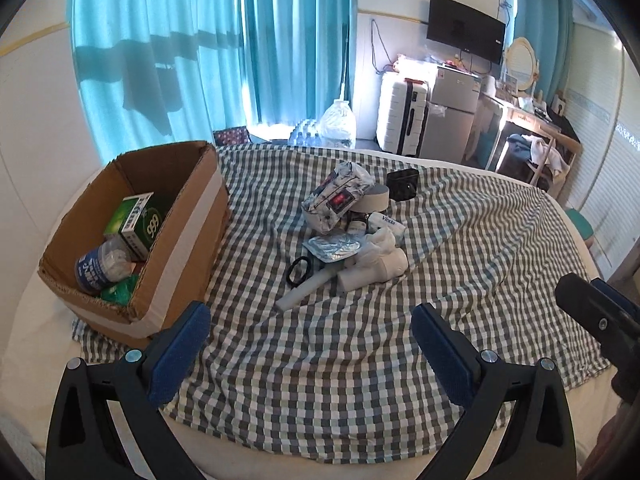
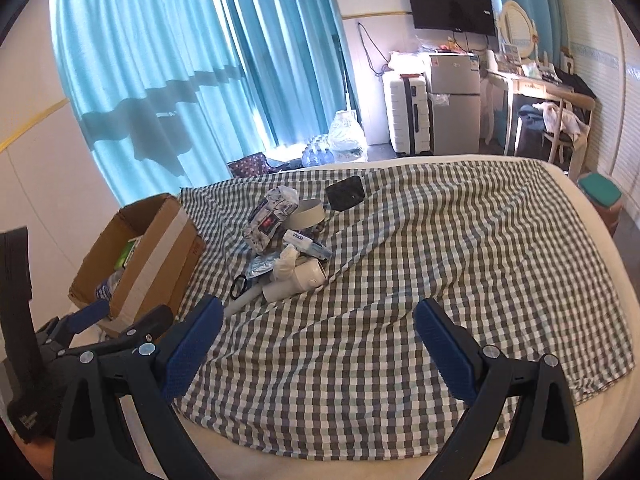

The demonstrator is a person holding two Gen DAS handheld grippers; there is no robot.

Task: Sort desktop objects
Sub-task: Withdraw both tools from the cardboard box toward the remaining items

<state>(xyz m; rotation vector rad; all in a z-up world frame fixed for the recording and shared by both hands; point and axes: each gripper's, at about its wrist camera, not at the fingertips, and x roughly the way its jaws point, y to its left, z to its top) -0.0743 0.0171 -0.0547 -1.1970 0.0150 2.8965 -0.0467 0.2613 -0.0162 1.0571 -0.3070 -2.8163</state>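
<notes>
Here we hold the left hand-held gripper (image 1: 310, 354) and right hand-held gripper (image 2: 318, 350) spread wide, empty, above the checkered cloth (image 1: 460, 240); the clutter pile (image 1: 348, 232) lies beside the cardboard box (image 1: 188, 240).

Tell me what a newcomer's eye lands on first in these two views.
First, the heap of small objects piled mid-bed on the checked cloth, topped by a patterned tissue pack. Next, the open cardboard box to its left, already holding a green carton and a blue-labelled jar. Both the left gripper and right gripper hover open and empty near the bed's edge.
</notes>
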